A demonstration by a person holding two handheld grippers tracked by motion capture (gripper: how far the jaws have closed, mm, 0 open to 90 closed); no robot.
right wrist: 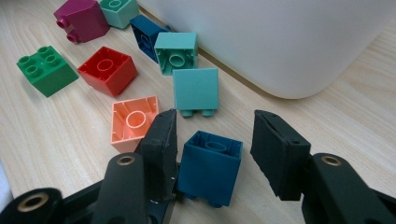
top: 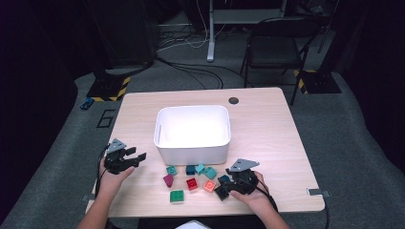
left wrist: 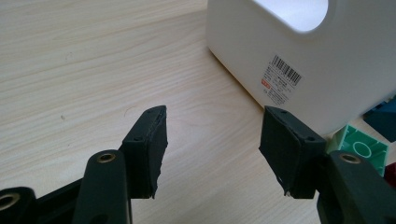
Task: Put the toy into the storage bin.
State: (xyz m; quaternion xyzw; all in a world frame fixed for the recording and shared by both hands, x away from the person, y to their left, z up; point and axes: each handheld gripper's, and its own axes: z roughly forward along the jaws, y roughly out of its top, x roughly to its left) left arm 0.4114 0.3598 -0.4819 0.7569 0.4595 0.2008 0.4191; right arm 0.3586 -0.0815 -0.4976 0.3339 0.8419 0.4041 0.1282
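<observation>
Blocks lie scattered along the lower middle of the high view, none of them yet inside the white rectangular plastic bin [top: 192, 135], whose interior looks empty and brightly lit, so by my reading the sorting has barely begun. In the right gripper view, the right gripper [right wrist: 212, 140] brackets a dark blue square plastic block [right wrist: 210, 166] lying on its side at lower centre: one pad sits against its left face, the other stands off to the right with a gap, so the jaws are parted around the block and not clamped on it. The left gripper [left wrist: 212, 151], seen in the left gripper view, is spread wide over bare light wooden table [left wrist: 70, 70] with nothing between its pads, and the bin's labelled wall sits at upper right of that frame.

Left to do, as I judge it: close on the blue block, lift it over the bin's near wall, drop it, then repeat for the rest. Close neighbours crowd the grasp. A salmon orange block [right wrist: 132, 122] lies just beside the left pad, and a teal block [right wrist: 195, 90] on its side lies just above the blue one. Further up the frame sit a second teal block [right wrist: 176, 52], a red block [right wrist: 107, 70], a green studded block [right wrist: 46, 69] and a magenta block [right wrist: 81, 18]
</observation>
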